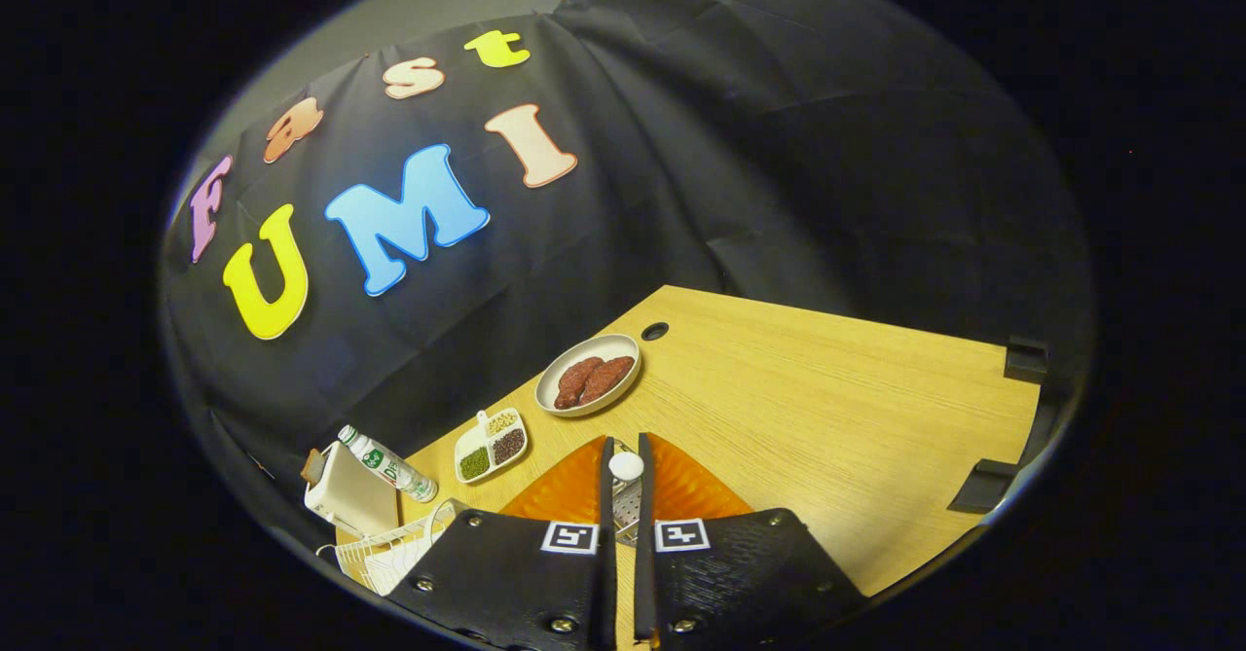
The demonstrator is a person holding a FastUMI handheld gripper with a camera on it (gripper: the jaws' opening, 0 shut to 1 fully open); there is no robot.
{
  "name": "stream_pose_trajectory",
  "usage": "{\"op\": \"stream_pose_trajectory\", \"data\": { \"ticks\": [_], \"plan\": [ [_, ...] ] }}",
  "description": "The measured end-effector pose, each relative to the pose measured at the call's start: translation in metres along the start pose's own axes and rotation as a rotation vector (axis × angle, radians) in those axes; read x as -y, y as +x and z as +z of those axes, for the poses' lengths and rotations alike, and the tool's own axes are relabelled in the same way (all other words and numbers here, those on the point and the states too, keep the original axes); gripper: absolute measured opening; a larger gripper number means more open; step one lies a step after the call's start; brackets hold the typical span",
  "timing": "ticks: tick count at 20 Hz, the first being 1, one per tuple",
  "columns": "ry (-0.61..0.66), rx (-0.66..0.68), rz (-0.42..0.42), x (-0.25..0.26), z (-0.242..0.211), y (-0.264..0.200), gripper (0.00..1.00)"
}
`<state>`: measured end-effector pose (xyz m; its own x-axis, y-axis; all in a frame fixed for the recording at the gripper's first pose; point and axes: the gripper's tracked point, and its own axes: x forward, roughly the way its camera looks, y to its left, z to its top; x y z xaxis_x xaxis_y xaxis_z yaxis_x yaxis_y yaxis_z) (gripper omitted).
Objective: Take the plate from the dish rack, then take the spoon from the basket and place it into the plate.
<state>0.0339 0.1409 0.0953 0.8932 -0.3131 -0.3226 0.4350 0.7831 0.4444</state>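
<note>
Though narrowed to a slit, pinches the spoon (626,466) with both fingers of the gripper (626,442): pale rounded bowl caught between the tips, the rest hard to make out in the gap behind. Lies along the 6-to-12 line of the fingers, bowl end toward 12. Sits directly over the orange plate (686,490), which spreads under the fingers to 9 and 3 and rests on the table (827,408); cannot tell whether touching it or just above. Calls, probably, for nothing sideways: a short drop and a release, plate already beneath.

Further out at 11, a dish (623,349) of sausages; at 10, a divided tray (492,445) of beans. At 9, a bottle (387,463) lying against a white box (350,500). At 8, just beside the fingers, a white wire rack (389,554).
</note>
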Motion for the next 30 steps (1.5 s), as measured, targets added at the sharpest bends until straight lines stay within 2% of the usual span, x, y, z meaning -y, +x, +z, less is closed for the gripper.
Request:
{"op": "stream_pose_trajectory", "data": {
  "ticks": [6,12,21,25,30],
  "plan": [
    [-0.054,0.063,0.067,-0.024,0.029,-0.052,0.07],
    [-0.104,0.034,0.202,-0.071,0.010,-0.109,0.07],
    [-0.199,-0.129,0.424,-0.133,-0.080,-0.195,0.07],
    [-0.251,-0.219,0.488,-0.140,-0.127,-0.220,0.07],
    [-0.317,-0.336,0.511,-0.131,-0.183,-0.230,0.07]
  ]
}}
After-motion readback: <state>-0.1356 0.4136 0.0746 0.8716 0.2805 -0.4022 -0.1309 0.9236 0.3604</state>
